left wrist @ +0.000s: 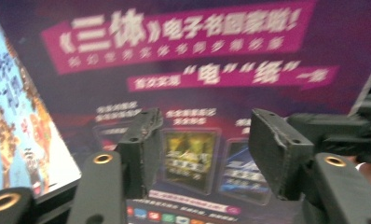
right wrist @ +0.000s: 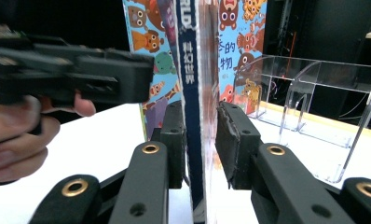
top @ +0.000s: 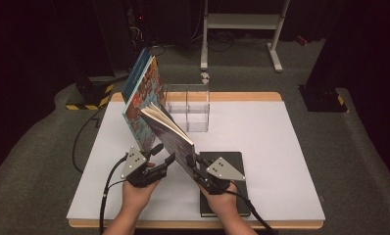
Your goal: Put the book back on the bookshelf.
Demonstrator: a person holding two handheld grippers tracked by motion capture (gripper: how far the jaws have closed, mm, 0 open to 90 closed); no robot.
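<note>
Holding a dark magazine (top: 171,134) by its lower edge, the right gripper (top: 197,169) sits at about 6 o'clock on the white table (top: 261,132), with the magazine rising from the jaws toward 11 o'clock, tilted and with its pale page edges facing up. In the right gripper view the magazine's (right wrist: 193,93) spine stands upright between the two black jaws; the left one lies against it, while the right pad looks a shade off the pages, so the hold seems loose rather than tight.

At 7 o'clock on the table, the left gripper (top: 163,155) has its jaws apart with nothing between them; they point at the magazine's cover from just beside it. Its own view looks straight onto that purple cover (left wrist: 193,70) through the open gap between the pads.

Behind the magazine, a colourful picture book (top: 141,93) stands tilted at about 10 o'clock, leaning near the clear acrylic holder (top: 188,110) at 12 o'clock. A black book (top: 232,161) lies flat on the table under the right hand (top: 220,193), at 6 o'clock. The left hand (top: 134,191) comes in from the bottom edge, its cable trailing off toward 8 o'clock
</note>
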